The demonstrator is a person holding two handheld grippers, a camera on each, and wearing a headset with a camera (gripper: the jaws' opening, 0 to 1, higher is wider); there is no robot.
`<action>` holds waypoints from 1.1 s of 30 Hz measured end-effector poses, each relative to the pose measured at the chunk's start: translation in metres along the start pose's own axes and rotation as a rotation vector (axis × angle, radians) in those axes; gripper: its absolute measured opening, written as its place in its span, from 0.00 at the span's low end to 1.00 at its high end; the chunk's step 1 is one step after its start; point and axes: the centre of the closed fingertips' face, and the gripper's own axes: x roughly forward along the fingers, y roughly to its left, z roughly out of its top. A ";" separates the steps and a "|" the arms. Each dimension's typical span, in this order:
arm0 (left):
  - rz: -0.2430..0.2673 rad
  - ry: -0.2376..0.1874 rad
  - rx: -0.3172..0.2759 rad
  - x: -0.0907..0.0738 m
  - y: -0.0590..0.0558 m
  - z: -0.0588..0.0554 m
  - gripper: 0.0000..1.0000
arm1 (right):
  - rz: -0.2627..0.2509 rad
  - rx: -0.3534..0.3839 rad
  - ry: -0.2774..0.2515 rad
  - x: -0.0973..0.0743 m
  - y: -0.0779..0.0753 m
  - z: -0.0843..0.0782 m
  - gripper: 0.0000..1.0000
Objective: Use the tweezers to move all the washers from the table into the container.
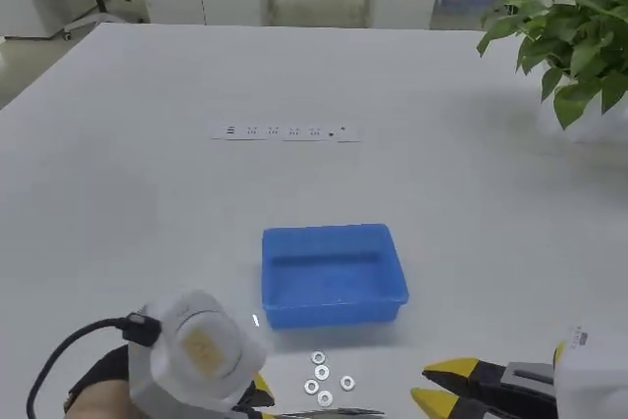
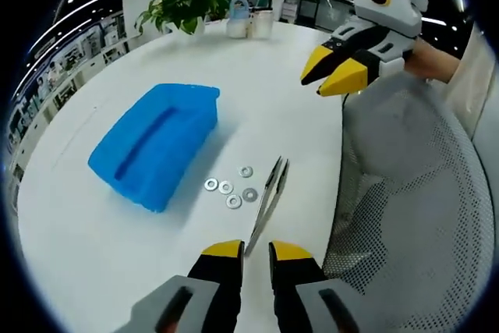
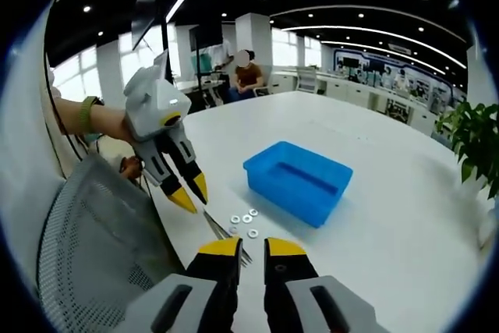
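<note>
Lying flat in a loose cluster just beside the near long wall of the blue container, 5 washers rest on the white table. The container's floor looks bare in the head view, so the transfer appears not yet begun. The washers are thin metal rings, judged light, hard and slippery. Flat on the smooth top they offer little edge, so each probably needs 1 tip through its hole and the other outside the rim, or a pinch across the rim. The tweezers lie on the table just beyond the washers from the container, nearly touching the outermost one. They look slim, stiff along their length and springy across it. They would best be taken around the middle of the 2 arms, where a squeeze closes the tips, and they may skid if nudged. On the same side of the container, just past the tweezers, the left gripper has its jaws a narrow gap apart with nothing between them. The joined end of the tweezers lies right at its jaw tips, and the forked end points away. The right gripper is also on the washers' side, farther from the container than the tweezers and off toward one end. Its jaws are parted and empty, aimed at the cluster.
</note>
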 end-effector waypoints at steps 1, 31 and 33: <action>-0.003 0.020 0.029 0.002 0.000 -0.002 0.08 | -0.001 -0.003 0.006 0.000 0.000 -0.001 0.07; -0.023 -0.063 0.228 -0.030 -0.018 0.038 0.00 | 0.036 -0.077 0.043 0.011 0.001 -0.001 0.04; -0.028 -0.085 0.228 -0.035 -0.022 0.047 0.00 | 0.043 -0.090 0.044 0.011 0.002 -0.001 0.05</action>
